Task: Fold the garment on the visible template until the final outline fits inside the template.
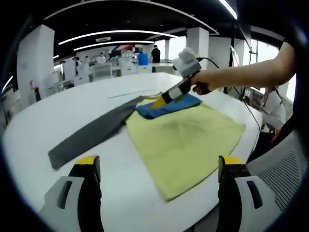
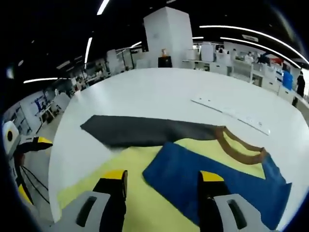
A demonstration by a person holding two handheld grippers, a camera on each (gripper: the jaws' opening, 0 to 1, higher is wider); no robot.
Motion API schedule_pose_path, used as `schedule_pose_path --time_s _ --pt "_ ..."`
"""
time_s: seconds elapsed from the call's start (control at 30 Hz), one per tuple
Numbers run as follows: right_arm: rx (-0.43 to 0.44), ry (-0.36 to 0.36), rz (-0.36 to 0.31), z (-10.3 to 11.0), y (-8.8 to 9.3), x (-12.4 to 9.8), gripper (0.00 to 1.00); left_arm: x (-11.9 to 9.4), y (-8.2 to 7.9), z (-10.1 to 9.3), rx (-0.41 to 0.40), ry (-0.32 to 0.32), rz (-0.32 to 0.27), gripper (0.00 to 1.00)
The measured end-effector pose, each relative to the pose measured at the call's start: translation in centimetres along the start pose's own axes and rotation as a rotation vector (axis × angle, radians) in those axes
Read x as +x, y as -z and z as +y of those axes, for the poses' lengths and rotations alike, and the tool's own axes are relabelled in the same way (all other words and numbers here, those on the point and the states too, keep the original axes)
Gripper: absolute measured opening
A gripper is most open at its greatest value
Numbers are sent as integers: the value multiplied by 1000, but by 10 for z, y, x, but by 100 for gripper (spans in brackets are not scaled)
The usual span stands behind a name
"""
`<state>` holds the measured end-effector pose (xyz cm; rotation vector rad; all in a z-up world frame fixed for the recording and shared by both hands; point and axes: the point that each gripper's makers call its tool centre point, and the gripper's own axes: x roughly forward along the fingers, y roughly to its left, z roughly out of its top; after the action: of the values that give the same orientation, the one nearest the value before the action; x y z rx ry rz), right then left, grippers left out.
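A big white table [image 1: 58, 116] carries a yellow shirt [image 1: 186, 140] lying flat near its right edge. A blue part [image 1: 166, 107] of the shirt is folded over the yellow at the far end, and a brown collar [image 2: 239, 147] shows beside it. A long gray cloth [image 1: 91, 135] lies next to the shirt, touching its far left corner and reaching toward the middle of the table.

The left gripper [image 1: 157, 166] hangs over the near edge of the table – its two yellow-tipped fingers are wide apart with nothing between them. The right gripper [image 2: 159, 181] is down low over the blue part, held by a hand [image 1: 205, 79] – its fingers are apart too, and I cannot tell if they touch the cloth
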<state>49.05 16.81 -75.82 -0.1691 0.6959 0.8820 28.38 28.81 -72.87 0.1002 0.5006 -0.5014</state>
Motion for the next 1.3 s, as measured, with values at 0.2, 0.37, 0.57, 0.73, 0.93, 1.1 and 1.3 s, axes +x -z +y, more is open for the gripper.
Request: schedule_pose_path --time_s 0.2,0.37,0.57,0.73,0.93,1.1,1.3 --pt "8 12 -34 -11 0 -20 78 0 -5 -1 5 -6 -1 99" --pt "18 29 -56 -22 4 -39 84 1 -11 -2 7 -9 -10 99" --pt "28 43 -58 -34 16 -58 87 0 -15 -1 12 -13 -6 99" --pt "34 71 -50 -47 31 -77 86 -2 -17 5 -2 -30 -15 99" --pt "47 106 -36 -62 50 -96 84 -6 -18 17 -18 -57 -14 99" --pt "52 136 -20 -76 65 -109 84 -6 -21 29 -55 -86 -21 99" --pt "85 176 -37 -90 76 -123 83 -7 -24 52 -78 -137 -30 98"
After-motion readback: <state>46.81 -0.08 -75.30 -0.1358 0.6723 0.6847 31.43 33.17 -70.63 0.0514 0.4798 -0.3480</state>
